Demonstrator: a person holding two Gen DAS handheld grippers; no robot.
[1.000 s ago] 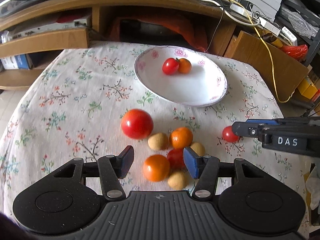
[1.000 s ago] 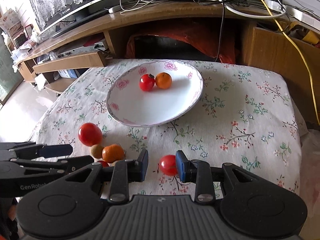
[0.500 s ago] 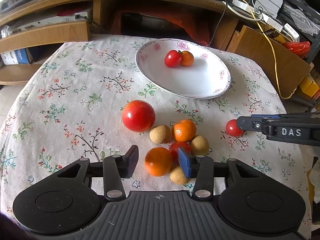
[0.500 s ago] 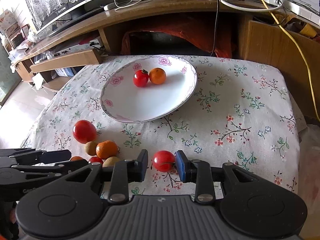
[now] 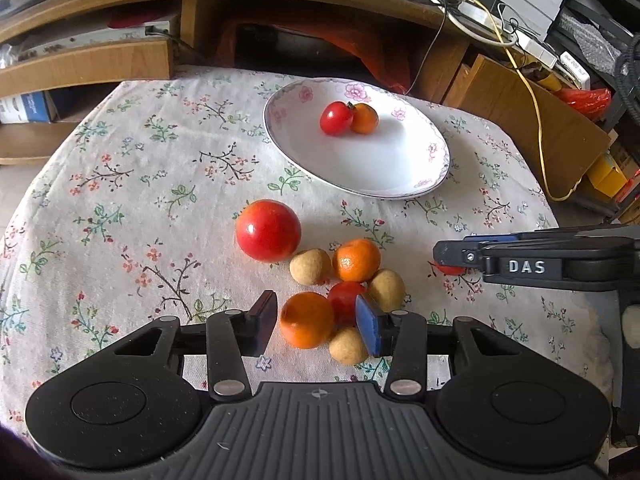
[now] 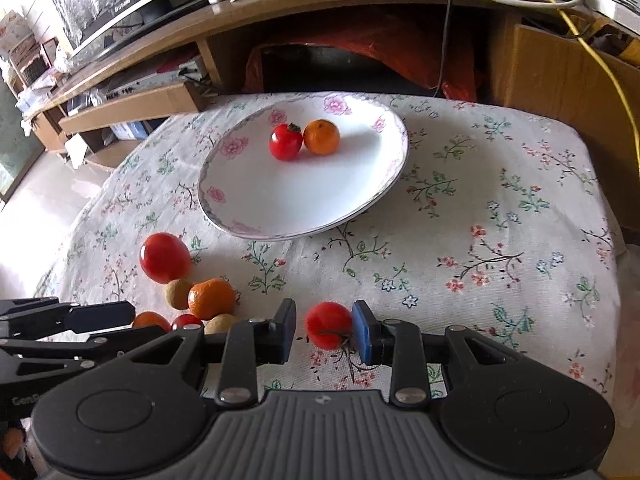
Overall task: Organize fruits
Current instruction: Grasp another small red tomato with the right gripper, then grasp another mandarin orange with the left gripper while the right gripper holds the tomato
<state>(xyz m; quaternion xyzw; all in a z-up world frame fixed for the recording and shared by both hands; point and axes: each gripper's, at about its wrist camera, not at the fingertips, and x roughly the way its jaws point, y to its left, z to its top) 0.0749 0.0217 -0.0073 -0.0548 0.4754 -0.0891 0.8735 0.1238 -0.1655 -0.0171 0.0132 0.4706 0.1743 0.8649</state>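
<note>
My left gripper [image 5: 316, 324] hangs over a cluster of fruit on the flowered cloth. An orange mandarin [image 5: 306, 320] sits between its pads, with a gap showing on the blue pad's side, so it is open. Behind lie a small red tomato [image 5: 344, 300], another mandarin [image 5: 356, 260], three beige round fruits [image 5: 310, 267] and a big red fruit [image 5: 268, 230]. My right gripper [image 6: 325, 330] is shut on a small red tomato [image 6: 330, 324] with its stem showing. The white flowered plate [image 6: 300, 208] holds a tomato [image 6: 285, 142] and a mandarin [image 6: 321, 137].
The round table [image 5: 120, 184] drops off at the left and near edges. A wooden desk [image 6: 320, 8] with cables stands behind it. A wooden panel [image 5: 532, 120] and a yellow cable [image 5: 536, 128] are at the right. My right gripper [image 5: 444, 254] reaches in beside the fruit cluster.
The left jaws have narrowed around the orange mandarin and then held still. The right gripper has kept its grip on the small tomato and shifted only slightly.
</note>
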